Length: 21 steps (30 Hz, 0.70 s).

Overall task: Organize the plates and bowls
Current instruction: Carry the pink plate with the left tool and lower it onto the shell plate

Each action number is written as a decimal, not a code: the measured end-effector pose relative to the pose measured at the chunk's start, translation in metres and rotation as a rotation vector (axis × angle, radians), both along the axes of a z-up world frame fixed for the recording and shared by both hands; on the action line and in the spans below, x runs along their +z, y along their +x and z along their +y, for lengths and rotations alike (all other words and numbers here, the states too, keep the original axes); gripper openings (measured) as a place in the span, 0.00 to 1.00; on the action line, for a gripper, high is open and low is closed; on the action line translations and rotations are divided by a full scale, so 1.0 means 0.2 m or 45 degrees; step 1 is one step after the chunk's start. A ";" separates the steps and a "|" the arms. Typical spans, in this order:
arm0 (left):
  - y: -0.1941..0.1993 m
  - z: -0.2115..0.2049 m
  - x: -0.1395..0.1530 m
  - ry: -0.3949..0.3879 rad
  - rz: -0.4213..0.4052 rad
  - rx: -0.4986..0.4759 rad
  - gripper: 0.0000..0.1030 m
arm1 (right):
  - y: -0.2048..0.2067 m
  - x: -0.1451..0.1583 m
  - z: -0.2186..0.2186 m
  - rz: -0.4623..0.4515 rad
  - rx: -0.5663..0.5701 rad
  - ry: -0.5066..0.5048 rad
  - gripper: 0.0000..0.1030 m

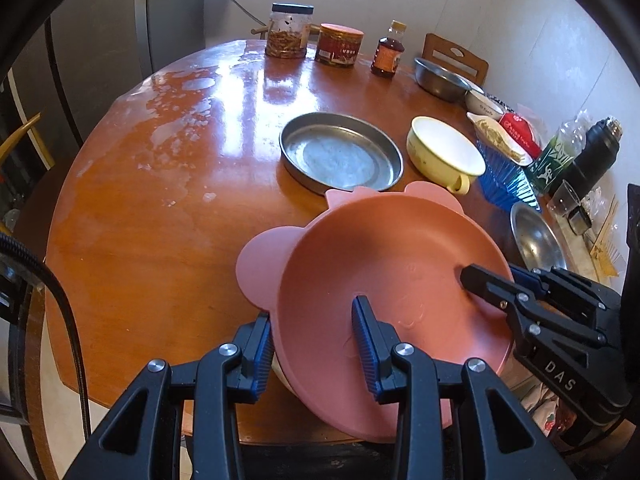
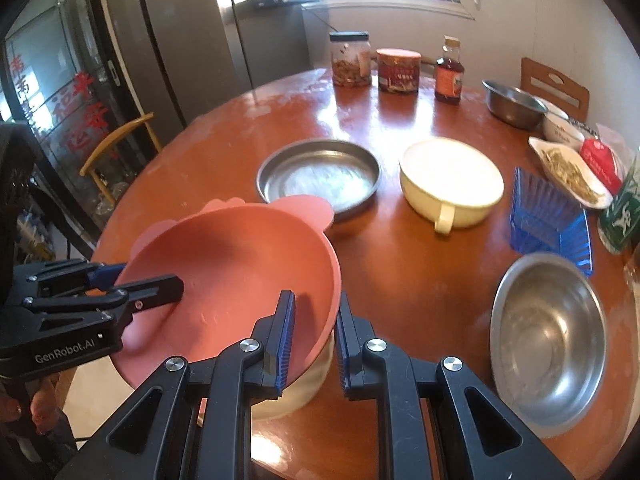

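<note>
A pink bowl with round ears (image 1: pixel 380 264) (image 2: pixel 240 268) is held tilted over the near edge of the round wooden table (image 1: pixel 180 200). My left gripper (image 1: pixel 314 320) (image 2: pixel 148 276) is shut on its left rim, one finger inside and one outside. My right gripper (image 2: pixel 315 304) (image 1: pixel 494 276) is shut on its right rim in the same way. A steel bowl (image 2: pixel 308 380) shows just beneath the pink bowl; whether they touch is unclear. Beyond lie a round steel tray (image 1: pixel 340 156) (image 2: pixel 318 176) and a cream bowl with a handle (image 1: pixel 444 152) (image 2: pixel 452 180).
Another steel bowl (image 2: pixel 548 340) sits at the near right, with a blue plastic dish (image 2: pixel 548 216) behind it. At the back stand two jars (image 1: pixel 290 32), a bottle (image 1: pixel 388 52) and a deep steel bowl (image 1: pixel 440 76). Packets and bottles crowd the right edge. Chairs stand around the table.
</note>
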<state>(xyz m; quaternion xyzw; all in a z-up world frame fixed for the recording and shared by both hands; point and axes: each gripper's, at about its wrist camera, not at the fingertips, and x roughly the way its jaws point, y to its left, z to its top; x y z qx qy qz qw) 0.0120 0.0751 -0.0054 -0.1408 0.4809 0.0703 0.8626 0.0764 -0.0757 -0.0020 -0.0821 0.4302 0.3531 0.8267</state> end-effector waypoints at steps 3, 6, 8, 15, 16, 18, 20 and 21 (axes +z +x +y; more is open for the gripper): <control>0.01 0.01 -0.02 0.009 0.011 0.008 0.36 | -0.01 -0.04 0.01 0.023 0.005 -0.015 0.19; 0.02 0.02 -0.05 0.013 0.023 0.014 0.36 | -0.02 -0.06 0.02 0.033 0.014 -0.029 0.19; 0.02 0.02 -0.05 0.011 0.025 0.015 0.36 | -0.01 -0.07 0.03 0.039 0.017 -0.038 0.19; 0.03 0.01 -0.06 0.030 0.020 0.001 0.36 | 0.00 -0.10 0.04 0.056 0.016 -0.059 0.21; 0.04 0.01 -0.06 0.036 0.020 -0.001 0.36 | 0.01 -0.10 0.04 0.056 0.015 -0.062 0.21; 0.03 0.01 -0.07 0.044 0.018 -0.003 0.36 | 0.01 -0.11 0.05 0.055 0.013 -0.071 0.21; 0.04 0.00 -0.07 0.053 0.017 -0.008 0.36 | 0.01 -0.11 0.05 0.059 0.009 -0.071 0.22; 0.04 0.00 -0.07 0.058 0.016 -0.010 0.36 | 0.01 -0.11 0.05 0.062 0.009 -0.071 0.22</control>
